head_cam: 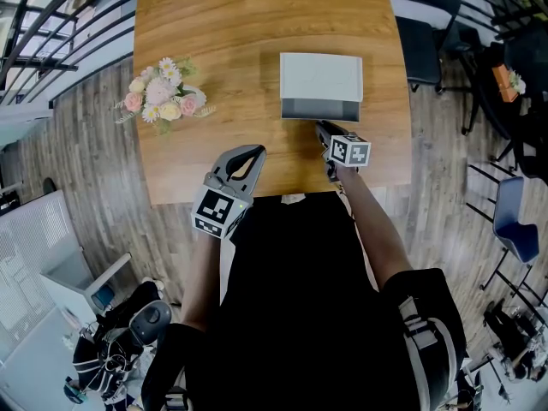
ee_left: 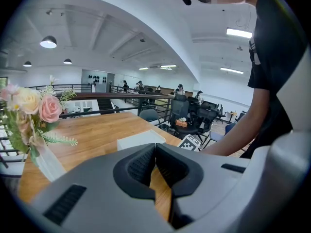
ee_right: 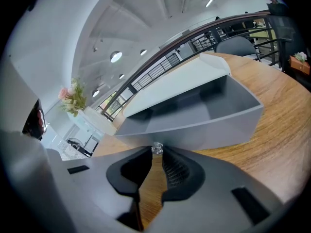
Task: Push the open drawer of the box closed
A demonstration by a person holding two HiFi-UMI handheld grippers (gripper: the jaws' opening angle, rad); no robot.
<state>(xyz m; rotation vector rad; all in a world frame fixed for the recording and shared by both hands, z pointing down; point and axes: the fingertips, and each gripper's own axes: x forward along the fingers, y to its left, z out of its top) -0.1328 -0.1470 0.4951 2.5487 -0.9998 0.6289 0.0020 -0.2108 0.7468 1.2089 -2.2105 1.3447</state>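
Observation:
A white box (head_cam: 321, 74) stands on the wooden table (head_cam: 214, 24), and its grey drawer (head_cam: 321, 110) is pulled out toward me. In the right gripper view the drawer (ee_right: 194, 115) fills the middle, with a small clear knob (ee_right: 157, 148) on its front. My right gripper (ee_right: 157, 152) is shut on that knob; from above, the right gripper (head_cam: 323, 128) touches the drawer front. My left gripper (head_cam: 254, 152) hovers shut with nothing in it near the table's front edge, left of the drawer. The left gripper (ee_left: 155, 147) faces the box (ee_left: 138, 141) from the side.
A vase of pink and cream flowers (head_cam: 163, 92) stands at the table's left side, close to the left gripper's camera (ee_left: 29, 106). Office chairs (head_cam: 428, 24) stand off the table's right side, and railings run along the far left.

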